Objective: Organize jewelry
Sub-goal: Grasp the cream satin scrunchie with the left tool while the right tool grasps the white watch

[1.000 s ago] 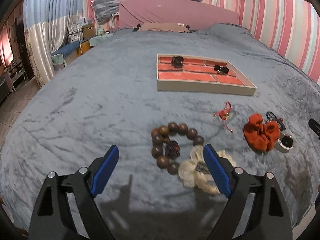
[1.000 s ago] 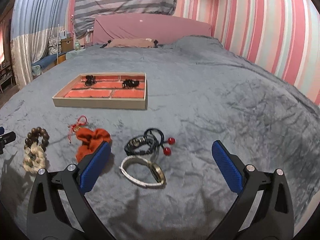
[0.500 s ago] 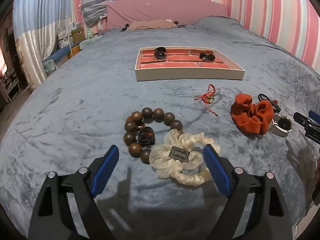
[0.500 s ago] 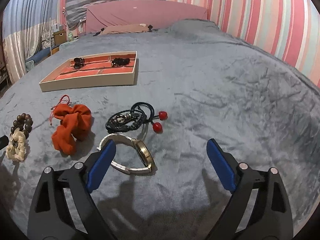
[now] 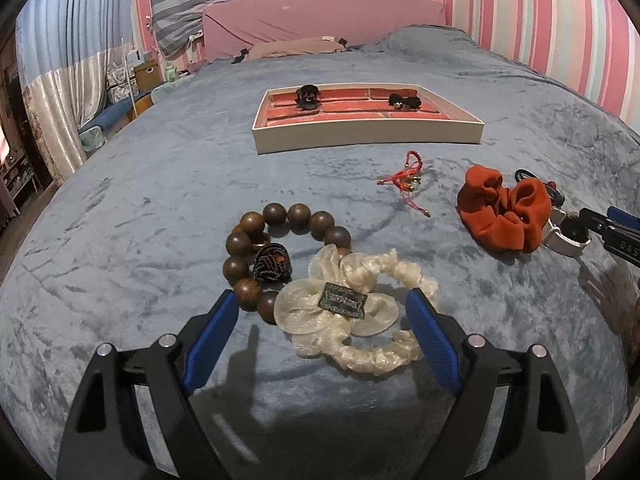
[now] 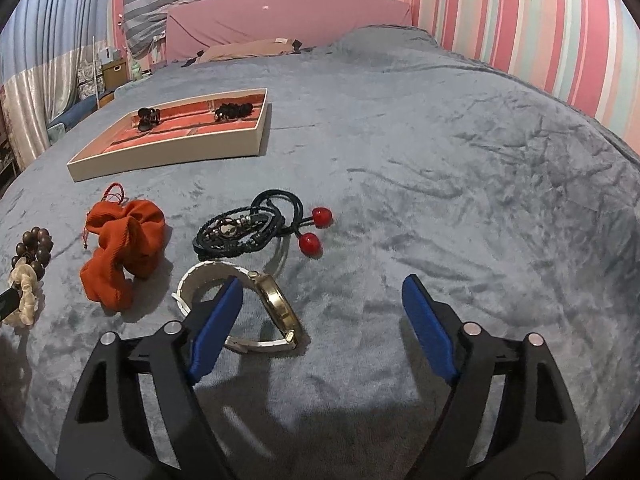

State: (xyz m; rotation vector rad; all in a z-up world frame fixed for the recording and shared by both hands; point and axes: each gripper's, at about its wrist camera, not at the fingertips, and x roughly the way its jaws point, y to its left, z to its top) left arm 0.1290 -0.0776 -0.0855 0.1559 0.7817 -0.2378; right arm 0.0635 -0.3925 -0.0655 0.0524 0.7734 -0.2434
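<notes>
We are working over a bed [image 6: 440, 160] where the jewelry is lying loose in a row, with the compartmented tray [image 5: 368, 136] waiting farther back, already holding 2 dark pieces; in our judgement everything is spread apart so each item can be picked singly. We are hovering the left gripper [image 5: 324, 332] with its jaws standing wide around the cream scrunchie [image 5: 352, 320], which is overlapping the wooden bead bracelet [image 5: 280, 240]; the pads are not pressing on it yet. We are closing the jaws of the right gripper [image 6: 320, 320], still wide and holding nothing: its left pad is sitting over the band of the white watch [image 6: 276, 304], whose gold case is lying between the jaws. The orange scrunchie [image 6: 124, 248], the black braided bracelet [image 6: 236, 232] and the red cord [image 5: 408, 176] are lying untouched.
</notes>
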